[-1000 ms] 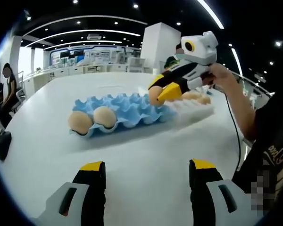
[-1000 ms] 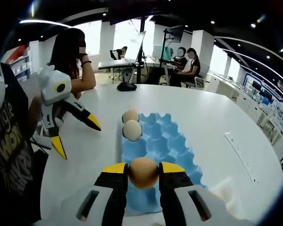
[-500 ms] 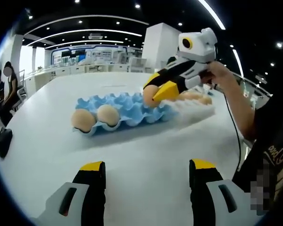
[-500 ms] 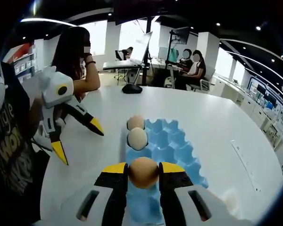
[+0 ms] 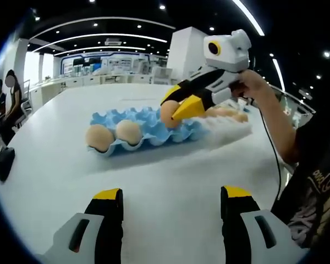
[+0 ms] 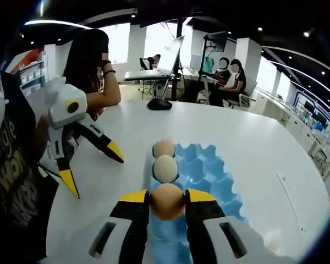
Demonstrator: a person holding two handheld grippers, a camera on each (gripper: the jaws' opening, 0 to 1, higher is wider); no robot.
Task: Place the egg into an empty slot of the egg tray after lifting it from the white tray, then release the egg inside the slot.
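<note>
Above the blue egg tray (image 6: pixel 209 170), beside its two seated eggs (image 6: pixel 165 158), your right gripper (image 6: pixel 167 201) clamps the egg (image 6: pixel 167 202) between its jaws, while your left gripper (image 5: pixel 169 193) hangs wide open over the table (image 5: pixel 170 170).

Shirt (image 6: pixel 11 165), right gripper view: large pale letters, partly cut off; "ngle" on one line, "HO" below it.
Shirt, left gripper view: small yellowish print, too blurred to read.
Wall signs: too small to read.
</note>
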